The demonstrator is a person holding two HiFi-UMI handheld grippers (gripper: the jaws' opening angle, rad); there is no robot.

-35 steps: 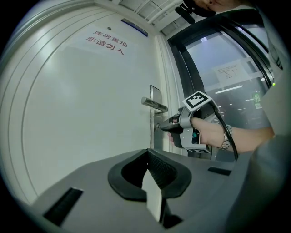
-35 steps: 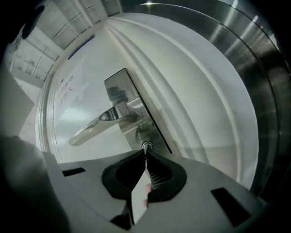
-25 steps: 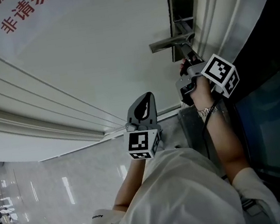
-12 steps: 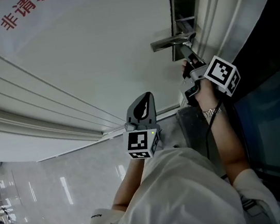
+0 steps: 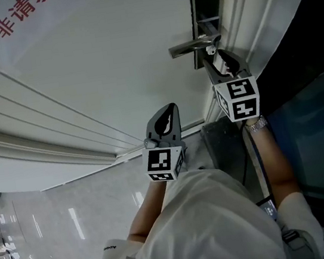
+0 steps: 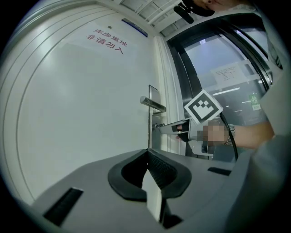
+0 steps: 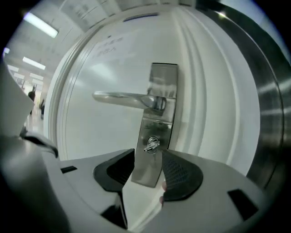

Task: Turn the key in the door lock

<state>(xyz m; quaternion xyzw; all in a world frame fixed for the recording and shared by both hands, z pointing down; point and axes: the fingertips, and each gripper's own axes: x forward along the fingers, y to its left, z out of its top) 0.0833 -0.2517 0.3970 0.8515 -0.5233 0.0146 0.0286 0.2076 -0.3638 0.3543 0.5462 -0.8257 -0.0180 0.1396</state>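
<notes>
Fingers, right gripper point(image 7: 148, 157), own view: spread wide, having just been opening. Nothing is pinched. The key point(image 7: 151, 144) stands in the gap just ahead, with both pads clear of it.
Keyhole, same view: holds the key, its bow slanted and sticking out. It sits low on the steel lock plate point(image 7: 163, 77), under the lever handle point(image 7: 122, 98).
Fingers, left gripper point(image 6: 148, 154), own view: closed tip to tip, nothing between them.
Door point(image 6: 82, 113), same view: white and panelled, with red lettering point(image 6: 105, 37) high up. The right gripper reaches in level to the lock plate. A glass panel point(image 6: 227, 63) lies beyond the door frame.
Grippers, head view: the left gripper is held off the door, well apart from the lock. The right gripper's nose is at the key, just below the lever handle.
Room, head view: pale glossy floor point(image 5: 72, 217) with streaks of reflected light.
</notes>
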